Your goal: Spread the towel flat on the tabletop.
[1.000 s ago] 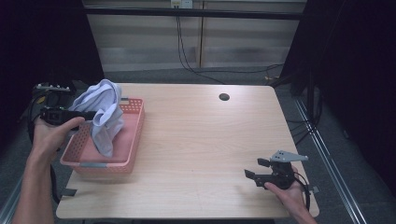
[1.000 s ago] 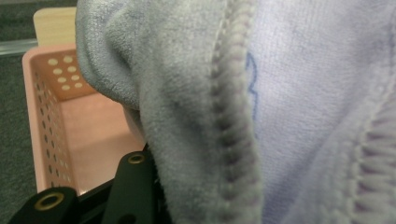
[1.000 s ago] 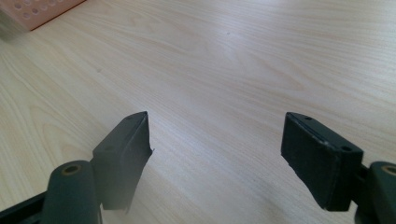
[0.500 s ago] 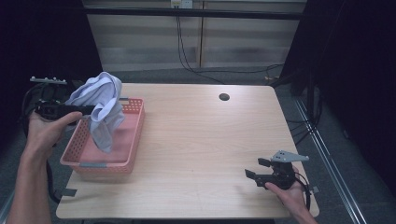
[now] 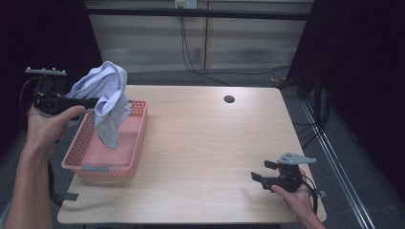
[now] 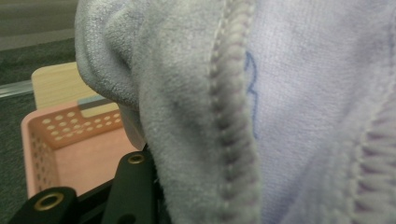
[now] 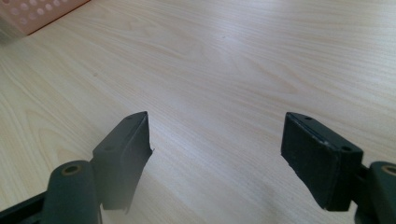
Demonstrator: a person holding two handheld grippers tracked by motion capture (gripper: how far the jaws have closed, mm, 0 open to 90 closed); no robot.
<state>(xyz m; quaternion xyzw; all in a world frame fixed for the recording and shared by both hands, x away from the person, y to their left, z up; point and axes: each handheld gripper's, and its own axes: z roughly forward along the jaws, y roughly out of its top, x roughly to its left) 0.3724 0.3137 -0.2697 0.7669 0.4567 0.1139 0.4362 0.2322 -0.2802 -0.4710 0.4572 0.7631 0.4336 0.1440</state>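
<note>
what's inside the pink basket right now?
The basket shows a bare pink floor. The towel hangs above it from the left claw, hiding the far corner.

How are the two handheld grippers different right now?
The left gripper is raised beside the pink basket, clamped on a pale cloth; the right gripper sits low over the table, holding nothing. Its jaws stand wide apart. Both are black and hand-held.

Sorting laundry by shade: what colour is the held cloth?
Pale lavender cloth, clearest in the left gripper view.
</note>
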